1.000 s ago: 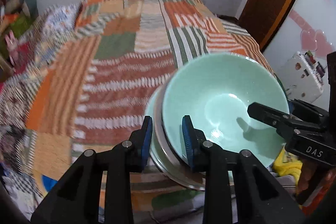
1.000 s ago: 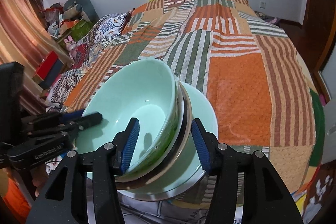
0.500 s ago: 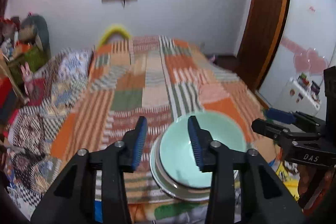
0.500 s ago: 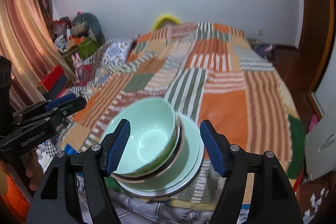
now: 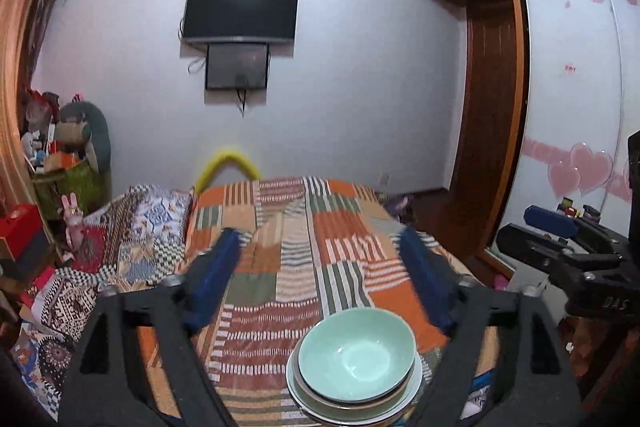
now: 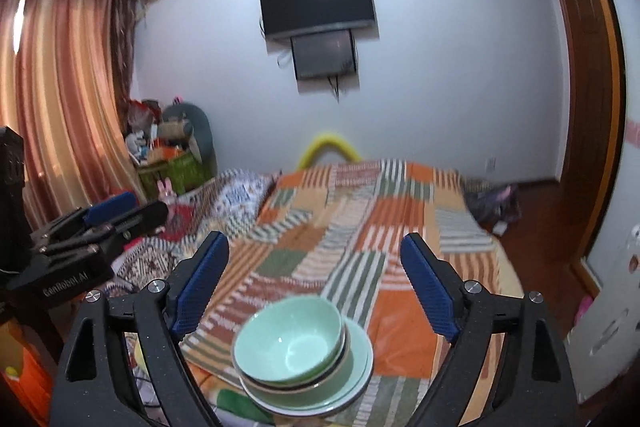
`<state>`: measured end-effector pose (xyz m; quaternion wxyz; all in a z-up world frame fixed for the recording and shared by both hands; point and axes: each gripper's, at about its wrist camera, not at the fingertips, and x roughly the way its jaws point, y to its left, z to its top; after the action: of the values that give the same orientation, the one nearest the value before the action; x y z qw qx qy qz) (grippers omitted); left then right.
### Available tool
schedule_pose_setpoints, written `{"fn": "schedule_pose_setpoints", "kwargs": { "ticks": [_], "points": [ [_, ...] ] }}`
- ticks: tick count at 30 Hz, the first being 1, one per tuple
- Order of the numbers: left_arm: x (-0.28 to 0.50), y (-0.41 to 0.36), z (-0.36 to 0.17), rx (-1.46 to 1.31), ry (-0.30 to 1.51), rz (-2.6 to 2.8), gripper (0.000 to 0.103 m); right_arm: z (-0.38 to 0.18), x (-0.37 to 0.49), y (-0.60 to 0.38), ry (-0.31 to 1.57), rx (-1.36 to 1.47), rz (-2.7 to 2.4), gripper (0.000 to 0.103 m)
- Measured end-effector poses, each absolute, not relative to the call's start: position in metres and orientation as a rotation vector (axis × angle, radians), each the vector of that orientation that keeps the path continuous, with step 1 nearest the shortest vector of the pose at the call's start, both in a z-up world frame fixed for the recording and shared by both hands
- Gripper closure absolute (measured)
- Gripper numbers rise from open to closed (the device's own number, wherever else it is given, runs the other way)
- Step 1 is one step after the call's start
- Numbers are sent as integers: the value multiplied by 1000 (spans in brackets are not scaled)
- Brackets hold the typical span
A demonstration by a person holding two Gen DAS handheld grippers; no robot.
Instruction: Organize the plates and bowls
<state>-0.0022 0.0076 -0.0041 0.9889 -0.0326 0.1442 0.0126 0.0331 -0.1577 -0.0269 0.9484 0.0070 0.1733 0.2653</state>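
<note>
A lived-in home bedroom — a bed (image 5: 304,259) under a patchwork quilt, a wall-mounted television (image 5: 240,11), striped curtains (image 6: 60,99), a sliding wardrobe (image 5: 568,99) with heart stickers — toys (image 5: 68,147) piled in the corner.

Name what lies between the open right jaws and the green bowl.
Only striped patchwork bedspread; the right wrist view shows right gripper clear of the green bowl.

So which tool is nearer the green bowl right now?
Neither clearly. The left tool and the right tool both hang open above the green bowl, which sits on the stacked plates; neither touches it.
</note>
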Motion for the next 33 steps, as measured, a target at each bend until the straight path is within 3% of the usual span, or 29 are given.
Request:
{"fn": "schedule_pose_setpoints", "kwargs": {
  "ticks": [5, 33],
  "points": [
    [-15, 6, 1, -66, 244, 29, 3, -17, 20, -157, 276, 8, 530, 1],
    [-22, 2, 1, -74, 241, 42, 1, -17, 13, -159, 256, 16, 525, 0]
  ]
}}
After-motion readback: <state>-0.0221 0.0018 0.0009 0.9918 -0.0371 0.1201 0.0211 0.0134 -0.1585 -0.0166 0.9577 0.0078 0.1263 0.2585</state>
